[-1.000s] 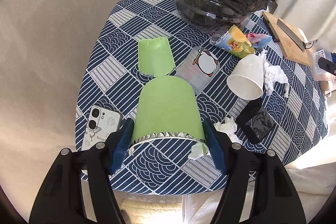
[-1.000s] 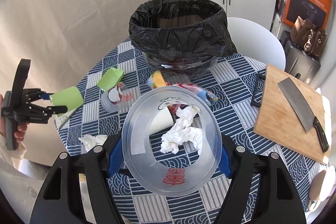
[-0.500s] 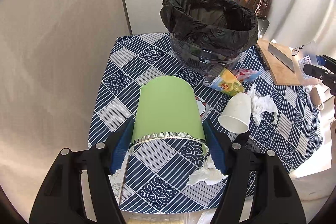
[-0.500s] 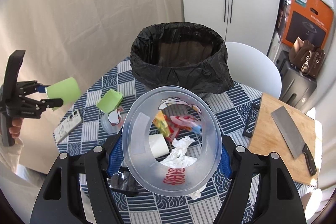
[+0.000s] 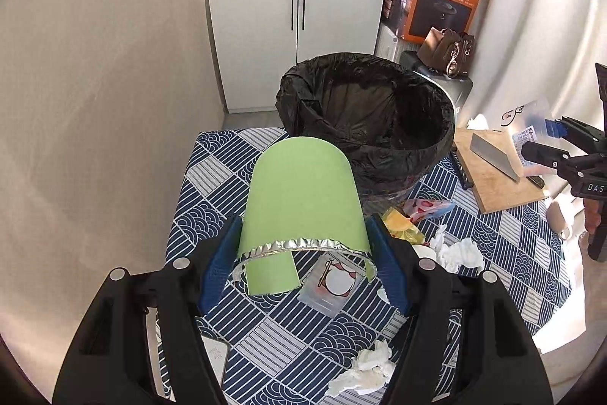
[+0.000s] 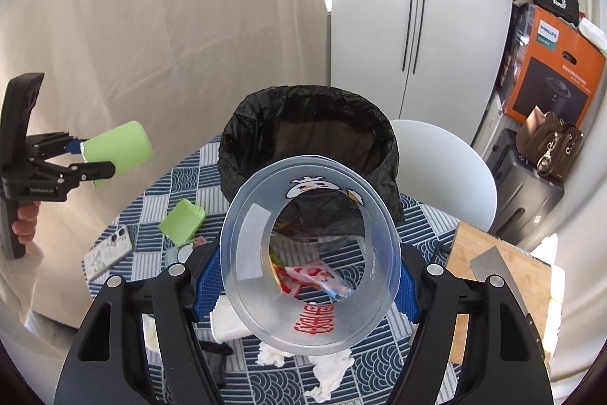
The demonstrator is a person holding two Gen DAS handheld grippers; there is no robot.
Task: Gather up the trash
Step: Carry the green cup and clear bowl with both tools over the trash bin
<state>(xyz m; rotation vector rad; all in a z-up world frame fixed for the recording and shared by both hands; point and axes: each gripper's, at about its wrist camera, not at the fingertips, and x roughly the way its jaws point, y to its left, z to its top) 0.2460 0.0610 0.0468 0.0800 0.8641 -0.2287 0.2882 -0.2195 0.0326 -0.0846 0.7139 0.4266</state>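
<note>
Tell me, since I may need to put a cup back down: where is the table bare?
Bare cloth lies along the table's left edge beside the bin. Crowded: the middle and right, with tissues, wrappers and cutting board.

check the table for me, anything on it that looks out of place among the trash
Yes. A phone in a decorated case lies on the table near a green cup on its side, and a cleaver rests on a cutting board beside the lined trash bin. Neither looks like trash; crumpled tissues and wrappers surround them.
</note>
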